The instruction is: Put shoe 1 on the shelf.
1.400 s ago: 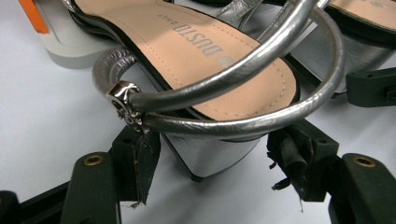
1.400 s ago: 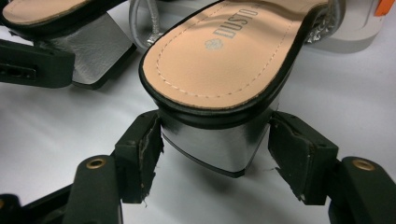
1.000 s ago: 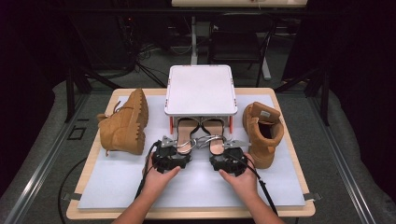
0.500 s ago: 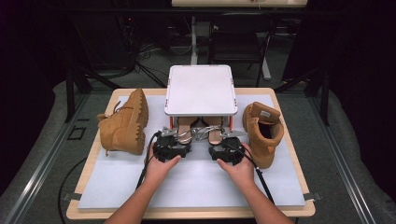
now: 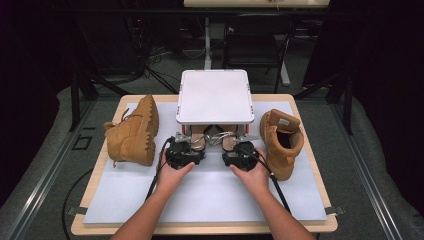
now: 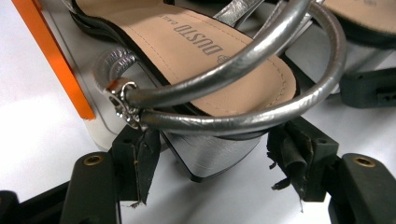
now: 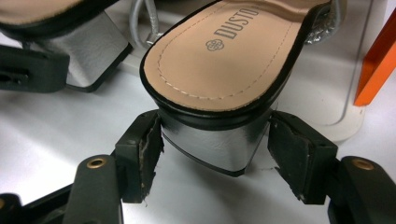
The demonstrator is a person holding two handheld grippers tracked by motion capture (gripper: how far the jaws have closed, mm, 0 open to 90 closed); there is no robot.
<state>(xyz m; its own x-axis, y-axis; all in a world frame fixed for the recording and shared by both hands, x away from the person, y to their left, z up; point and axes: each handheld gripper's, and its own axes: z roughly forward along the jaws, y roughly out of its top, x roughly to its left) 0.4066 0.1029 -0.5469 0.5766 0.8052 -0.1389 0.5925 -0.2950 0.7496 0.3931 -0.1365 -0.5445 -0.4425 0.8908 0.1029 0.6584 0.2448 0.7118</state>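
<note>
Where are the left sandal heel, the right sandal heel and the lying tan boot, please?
left sandal heel [image 6: 212,156]: left gripper view, silver block face between the jaws.
right sandal heel [image 7: 215,140]: right gripper view, silver front face.
lying tan boot [image 5: 131,135]: high view, side of its upper.

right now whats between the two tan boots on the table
In the high view, between the left boot and right boot stand the white rack, the silver sandals under it, and both grippers.

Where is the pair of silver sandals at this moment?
In the high view, the silver sandals sit mid-table under the white shelf, between two tan boots, heels toward both grippers.
</note>
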